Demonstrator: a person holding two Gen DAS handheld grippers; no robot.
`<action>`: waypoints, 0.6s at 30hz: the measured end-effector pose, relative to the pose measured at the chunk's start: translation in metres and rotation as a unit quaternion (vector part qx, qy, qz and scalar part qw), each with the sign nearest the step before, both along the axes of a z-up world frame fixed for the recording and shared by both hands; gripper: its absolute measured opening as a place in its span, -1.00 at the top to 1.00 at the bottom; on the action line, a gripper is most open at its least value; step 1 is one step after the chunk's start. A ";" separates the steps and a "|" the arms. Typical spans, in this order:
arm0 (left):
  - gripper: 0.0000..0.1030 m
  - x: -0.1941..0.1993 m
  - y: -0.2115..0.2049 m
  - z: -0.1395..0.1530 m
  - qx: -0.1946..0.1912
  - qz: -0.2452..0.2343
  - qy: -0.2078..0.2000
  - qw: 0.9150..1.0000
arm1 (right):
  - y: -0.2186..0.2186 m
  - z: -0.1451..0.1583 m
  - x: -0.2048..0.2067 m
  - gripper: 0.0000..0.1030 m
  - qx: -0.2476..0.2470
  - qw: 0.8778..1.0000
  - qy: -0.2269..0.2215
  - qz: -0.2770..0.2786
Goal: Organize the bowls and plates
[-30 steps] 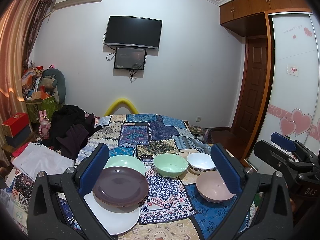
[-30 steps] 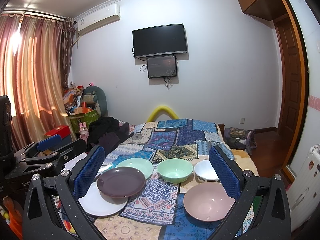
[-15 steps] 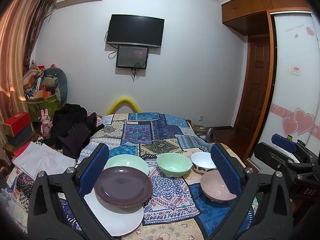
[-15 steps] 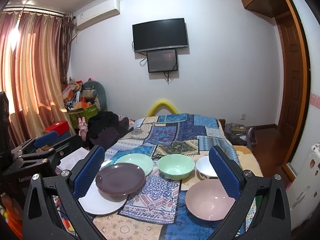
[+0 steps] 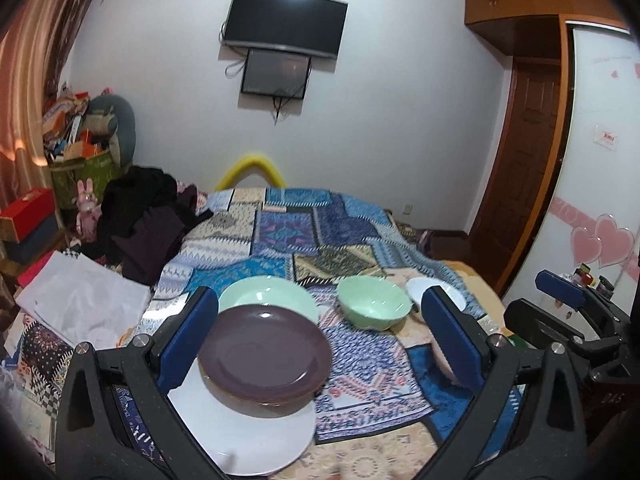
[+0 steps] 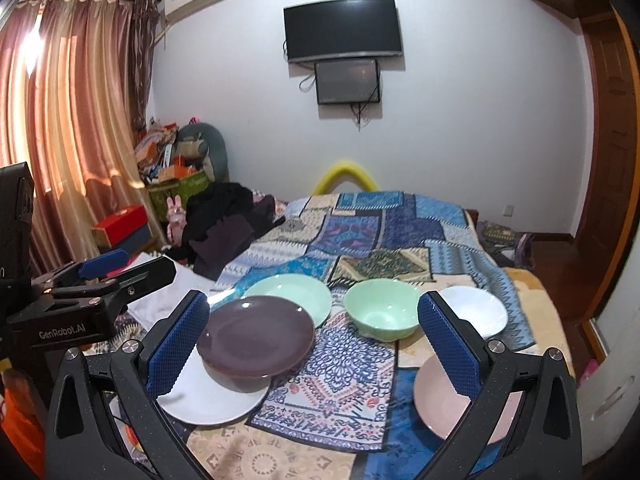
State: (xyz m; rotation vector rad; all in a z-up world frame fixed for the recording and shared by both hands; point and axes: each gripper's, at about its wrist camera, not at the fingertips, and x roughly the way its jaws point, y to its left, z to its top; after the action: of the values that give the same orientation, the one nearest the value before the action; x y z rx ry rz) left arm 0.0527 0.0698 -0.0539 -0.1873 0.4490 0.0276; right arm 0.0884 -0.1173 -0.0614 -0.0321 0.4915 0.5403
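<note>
- a bedroom with a pale wall, a black wall-mounted television (image 6: 343,29) and long pinkish-brown curtains (image 6: 68,128); a bed under a blue patchwork quilt (image 6: 372,236) fills the middle and carries the dishes.
- since a second ago both cameras have come in closer and lower: the dishes sit larger in each view, and the ceiling has slid out of the top of the left view.
- the dishes themselves lie as before, none moved.
- three plates in all: a flat round white plate (image 5: 256,440) lies nearest on the left, a glossy dark purple plate (image 5: 264,354) rests on top of it and overhangs its far edge, and a pale mint-green plate (image 5: 272,294) lies just behind, partly covered by the purple one.
- three bowls in all: a mint-green bowl (image 6: 382,312) stands mid-row, a white bowl (image 6: 476,310) just to its right, and a dusty pink bowl (image 6: 444,404) nearer on the right.
- the left gripper (image 5: 320,340) has its blue-padded fingers spread wide, clamping nothing, with the purple plate framed between them.
- the right gripper (image 6: 312,344) is likewise spread wide and empty, hovering over the quilt.
</note>
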 end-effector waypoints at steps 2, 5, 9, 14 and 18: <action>-1.00 0.008 0.010 -0.008 0.007 0.003 0.011 1.000 | 0.005 -0.007 0.007 -1.00 0.000 1.000 0.014 0.006; -1.00 0.018 0.024 -0.021 0.026 0.011 0.030 0.999 | 0.015 -0.019 0.019 -1.00 -0.003 0.999 0.033 0.009; -1.00 0.034 0.044 -0.041 0.035 0.017 0.063 0.997 | 0.028 -0.036 0.036 -0.99 -0.012 0.998 0.066 0.014; -0.93 0.053 0.070 -0.067 0.033 0.027 0.099 0.994 | 0.046 -0.061 0.058 -0.87 -0.033 0.993 0.109 0.019; -0.60 0.071 0.088 -0.089 0.034 0.033 0.132 0.990 | 0.059 -0.077 0.071 -0.71 -0.059 0.990 0.126 0.022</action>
State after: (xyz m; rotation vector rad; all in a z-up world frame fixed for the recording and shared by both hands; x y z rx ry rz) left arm 0.1238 0.1581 -0.1433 -0.1317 0.7050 0.1326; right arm 0.1592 -0.0582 -0.1387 -0.0887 0.7716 0.5605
